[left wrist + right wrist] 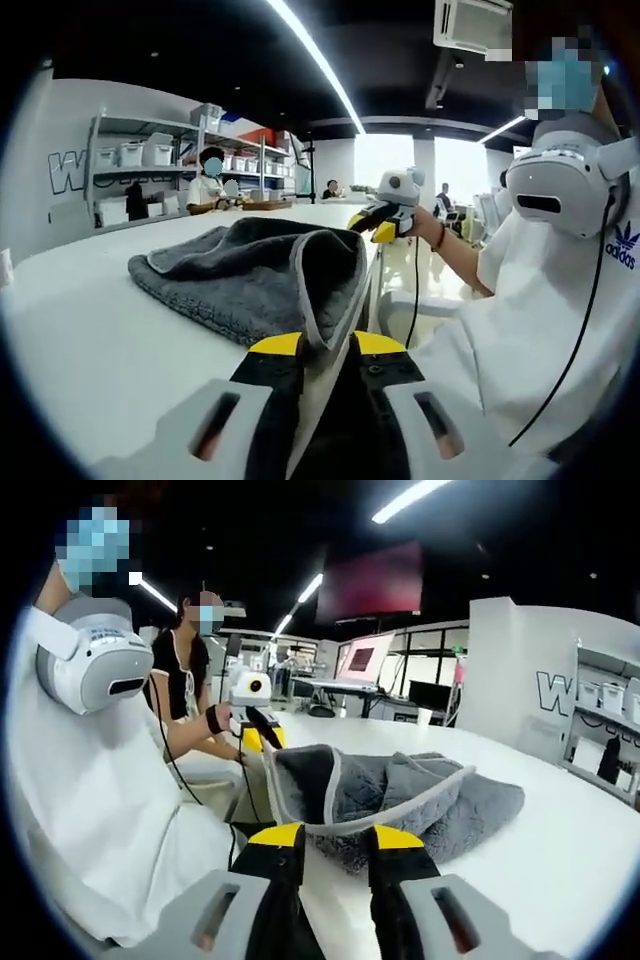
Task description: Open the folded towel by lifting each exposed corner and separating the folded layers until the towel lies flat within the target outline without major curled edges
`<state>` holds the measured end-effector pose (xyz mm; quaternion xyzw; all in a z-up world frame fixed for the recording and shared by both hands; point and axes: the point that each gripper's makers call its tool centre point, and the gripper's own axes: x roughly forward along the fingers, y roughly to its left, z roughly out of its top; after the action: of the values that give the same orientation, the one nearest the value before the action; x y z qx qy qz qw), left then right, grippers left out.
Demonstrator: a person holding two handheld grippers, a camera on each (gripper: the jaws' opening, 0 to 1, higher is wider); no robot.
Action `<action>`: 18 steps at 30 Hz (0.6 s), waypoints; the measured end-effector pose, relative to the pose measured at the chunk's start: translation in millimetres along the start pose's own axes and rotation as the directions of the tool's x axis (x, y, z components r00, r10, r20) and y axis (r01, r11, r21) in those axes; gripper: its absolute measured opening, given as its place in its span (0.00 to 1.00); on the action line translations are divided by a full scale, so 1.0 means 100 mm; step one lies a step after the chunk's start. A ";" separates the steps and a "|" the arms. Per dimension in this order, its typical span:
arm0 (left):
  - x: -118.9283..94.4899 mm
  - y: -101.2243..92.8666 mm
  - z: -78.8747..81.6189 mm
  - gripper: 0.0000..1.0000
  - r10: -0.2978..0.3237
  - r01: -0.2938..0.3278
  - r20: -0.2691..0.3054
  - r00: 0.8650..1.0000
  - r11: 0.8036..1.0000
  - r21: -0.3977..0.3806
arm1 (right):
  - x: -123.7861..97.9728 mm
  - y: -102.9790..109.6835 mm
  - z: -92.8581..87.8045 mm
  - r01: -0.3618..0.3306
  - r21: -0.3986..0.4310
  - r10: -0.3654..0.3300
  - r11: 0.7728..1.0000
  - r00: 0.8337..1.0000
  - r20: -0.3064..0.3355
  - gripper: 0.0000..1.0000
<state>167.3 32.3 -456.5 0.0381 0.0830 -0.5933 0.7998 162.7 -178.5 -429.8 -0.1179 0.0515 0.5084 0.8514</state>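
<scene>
You have one grey towel [250, 275] on one white bench [90, 340]. You hold two hand-held grippers: the left hand-held gripper [325, 345] and the right hand-held gripper [335, 836]. One shelf rack [150, 160] stands behind, with several white bins.

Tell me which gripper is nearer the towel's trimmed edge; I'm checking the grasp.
Left, narrowly: the towel edge hangs between the left gripper jaws. The right gripper has that edge at its jaw tips.
</scene>
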 end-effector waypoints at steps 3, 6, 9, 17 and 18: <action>-0.01 0.01 0.02 0.20 0.000 0.000 0.015 1.000 1.000 -0.008 | -0.02 -0.01 0.04 0.016 -0.016 -0.016 1.000 1.000 0.002 0.20; -0.01 0.00 0.05 0.20 0.006 -0.006 0.023 1.000 1.000 -0.010 | -0.03 -0.04 0.10 0.040 -0.017 -0.040 0.999 0.999 0.024 0.20; -0.01 -0.01 0.09 0.20 0.004 -0.004 0.046 0.999 1.000 -0.018 | -0.04 -0.03 0.12 0.042 -0.028 -0.042 0.999 0.999 0.021 0.21; -0.01 0.04 0.16 0.23 0.028 -0.024 0.076 0.997 0.998 -0.050 | -0.03 -0.10 0.20 0.089 -0.053 -0.088 0.995 0.996 0.027 0.21; -0.01 0.05 0.17 0.23 0.031 -0.027 0.082 0.996 0.998 -0.056 | -0.02 -0.10 0.20 0.088 -0.052 -0.087 0.995 0.996 0.028 0.21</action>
<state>173.3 32.4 -439.5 -0.0071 0.0653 -0.5803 0.8118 170.0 -180.1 -408.0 -0.1360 0.0219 0.4732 0.8701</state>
